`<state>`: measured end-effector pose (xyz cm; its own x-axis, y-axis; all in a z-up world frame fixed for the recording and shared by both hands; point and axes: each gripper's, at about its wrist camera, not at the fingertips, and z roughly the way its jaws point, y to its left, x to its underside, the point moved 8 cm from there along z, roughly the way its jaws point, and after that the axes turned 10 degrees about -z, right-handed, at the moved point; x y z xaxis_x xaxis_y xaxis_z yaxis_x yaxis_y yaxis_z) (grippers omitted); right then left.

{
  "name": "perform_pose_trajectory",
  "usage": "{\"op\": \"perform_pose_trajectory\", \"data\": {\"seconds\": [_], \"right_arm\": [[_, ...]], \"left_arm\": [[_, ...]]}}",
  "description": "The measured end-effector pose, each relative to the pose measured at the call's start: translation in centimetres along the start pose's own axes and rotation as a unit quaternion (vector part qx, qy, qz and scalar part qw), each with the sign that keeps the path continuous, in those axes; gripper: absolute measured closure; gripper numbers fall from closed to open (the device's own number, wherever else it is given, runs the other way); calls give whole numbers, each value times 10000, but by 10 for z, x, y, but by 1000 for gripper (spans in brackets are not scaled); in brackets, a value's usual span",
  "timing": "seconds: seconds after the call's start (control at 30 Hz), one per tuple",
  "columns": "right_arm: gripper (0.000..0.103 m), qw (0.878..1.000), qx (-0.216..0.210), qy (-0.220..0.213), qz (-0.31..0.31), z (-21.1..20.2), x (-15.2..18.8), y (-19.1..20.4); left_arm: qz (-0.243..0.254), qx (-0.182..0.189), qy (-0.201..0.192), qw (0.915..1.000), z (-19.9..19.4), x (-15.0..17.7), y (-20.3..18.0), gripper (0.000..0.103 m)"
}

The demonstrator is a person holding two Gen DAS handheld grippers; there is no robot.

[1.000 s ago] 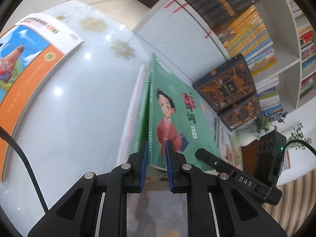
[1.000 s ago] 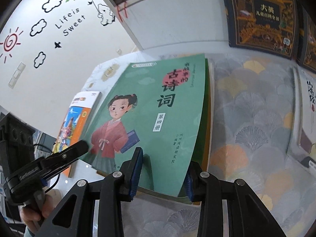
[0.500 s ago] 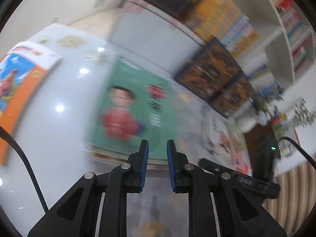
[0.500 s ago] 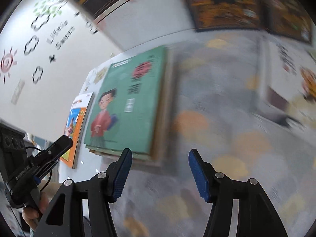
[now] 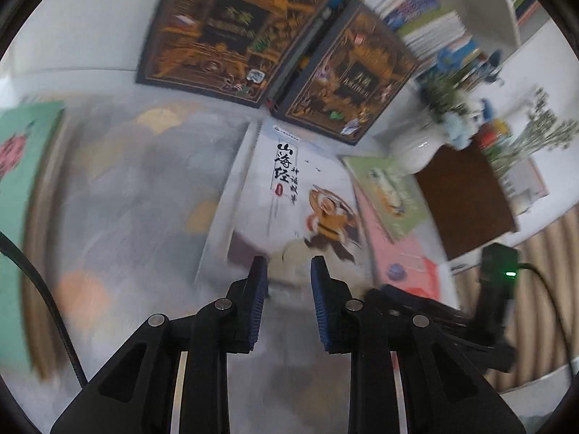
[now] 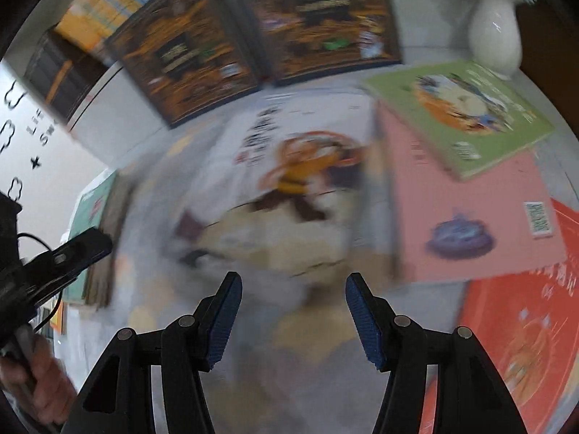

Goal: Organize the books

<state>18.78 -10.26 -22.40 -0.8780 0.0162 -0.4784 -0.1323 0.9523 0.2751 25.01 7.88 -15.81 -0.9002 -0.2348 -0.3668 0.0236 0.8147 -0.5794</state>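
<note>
A white book with black calligraphy and a fox picture (image 5: 289,195) lies flat on the patterned cloth, straight ahead of both grippers; it also shows in the right wrist view (image 6: 289,181). My left gripper (image 5: 288,278) is open and empty, just short of its near edge. My right gripper (image 6: 293,289) is wide open and empty above its near edge. The green book stack (image 5: 21,166) lies at the far left, also seen in the right wrist view (image 6: 90,209). A pink book (image 6: 470,217), a light green book (image 6: 459,108) and a red book (image 6: 524,325) lie to the right.
Two dark ornate book boxes (image 5: 231,29) (image 5: 351,76) stand against the back wall. A white vase (image 6: 495,36) stands at the back right. Bookshelves (image 5: 434,18) rise behind. The left gripper's body (image 6: 54,264) shows at the left of the right wrist view.
Both grippers let go of the green book, now flat on its stack, and swung right to the white fox book. The left jaws opened from nearly shut; the right jaws widened.
</note>
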Motion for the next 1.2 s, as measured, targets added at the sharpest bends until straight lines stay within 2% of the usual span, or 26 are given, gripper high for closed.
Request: {"op": "perform_pose_trajectory", "data": {"seconds": [0.1,0.27,0.43,0.57,0.63,0.7,0.77,0.8,1.0,1.1,1.2], "right_arm": [[45,9999,-99,29,-21,5,-10,-15],[45,9977,-3,334,-591,23,-11,-16],[45,9986,-302,344,-267,28,-24,-22],[45,9986,-305,381,-221,31,-30,-23],[42,9983,-277,394,-316,35,-34,-16],[40,9979,-199,388,-481,35,-32,-12],[40,9970,-224,393,-628,36,-31,-8],[38,9965,-247,410,-685,36,-30,-6],[38,9939,-112,549,-948,30,-13,0],[38,9923,-347,717,-950,17,15,11],[37,9865,-430,895,-1301,5,50,31]], "left_arm": [[17,-338,3,9994,29,-11,1,81],[-48,-734,70,9973,54,-19,12,81],[-105,-840,-27,9964,65,-24,13,81],[43,-1171,-213,9929,65,-30,11,81],[59,-1329,-147,9910,70,-31,16,77],[65,-1221,-93,9925,74,-29,18,73],[-46,-1029,20,9947,73,-25,17,73],[-101,-936,63,9955,72,-21,16,73],[-198,-931,75,9954,49,16,14,73],[-413,-850,44,9955,23,50,22,73],[-674,-884,95,9938,-3,95,32,73]]}}
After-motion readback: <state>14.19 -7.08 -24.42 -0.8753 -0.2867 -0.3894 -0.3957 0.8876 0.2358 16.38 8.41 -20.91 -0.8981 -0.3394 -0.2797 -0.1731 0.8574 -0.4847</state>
